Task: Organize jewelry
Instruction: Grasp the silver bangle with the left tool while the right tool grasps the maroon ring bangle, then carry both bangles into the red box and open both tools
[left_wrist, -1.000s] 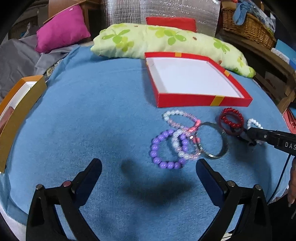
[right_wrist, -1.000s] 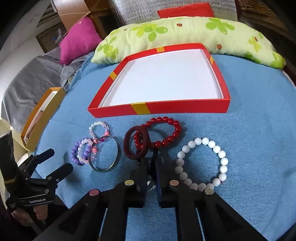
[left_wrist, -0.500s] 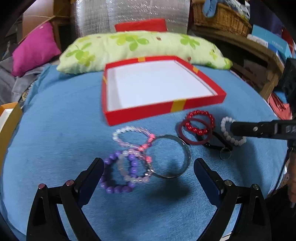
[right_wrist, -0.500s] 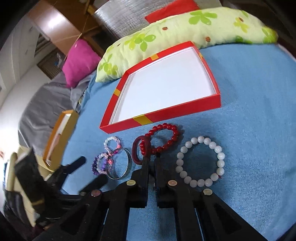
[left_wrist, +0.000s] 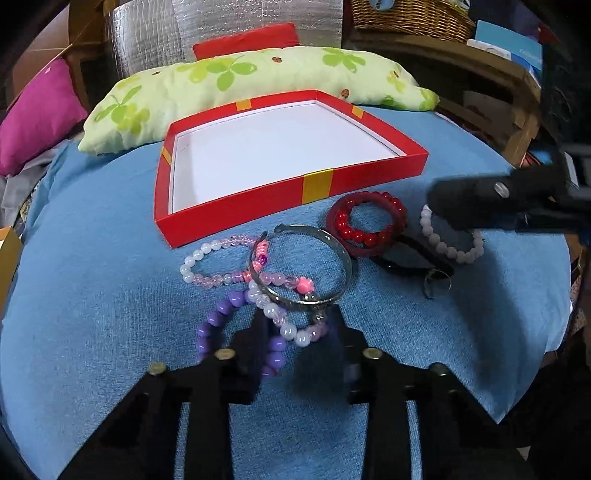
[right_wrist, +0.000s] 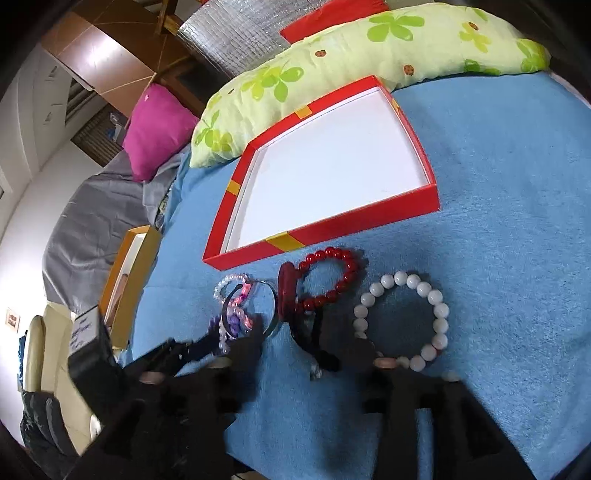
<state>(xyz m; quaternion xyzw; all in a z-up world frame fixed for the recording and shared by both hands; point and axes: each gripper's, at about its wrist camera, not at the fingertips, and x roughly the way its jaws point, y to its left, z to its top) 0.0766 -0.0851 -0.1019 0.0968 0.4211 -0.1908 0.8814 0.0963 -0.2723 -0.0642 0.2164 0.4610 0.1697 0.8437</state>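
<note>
On the blue cloth, at about six o'clock of the red box (left_wrist: 236, 218), the jewelry is lying in a loose row, and none of it is sitting in the box yet: its white floor is showing bare. So the sorting is barely beginning, by my reading, with every piece left to move.

The left gripper (left_wrist: 297, 328) is bearing down over the tangle at the nine o'clock end of the row. Its fingers have just been closing and are standing narrow around the pale lilac bracelet (left_wrist: 295, 330), with the purple bracelet (left_wrist: 218, 325) partly under one finger (left_wrist: 255, 332); whether the pads are pressing yet I cannot tell. The silver bangle (left_wrist: 343, 254) and the pink bracelet (left_wrist: 207, 258) are overlapping just beyond.

The right gripper (right_wrist: 306, 354) is hovering over the dark strap (right_wrist: 317, 354), its fingers having just been opening, about half spread, gripping nothing that I can see. The red bead bracelet (right_wrist: 343, 269) and maroon ring (right_wrist: 285, 295) are lying at twelve o'clock of it, touching each other, the white bead bracelet (right_wrist: 439, 314) at two o'clock.
</note>
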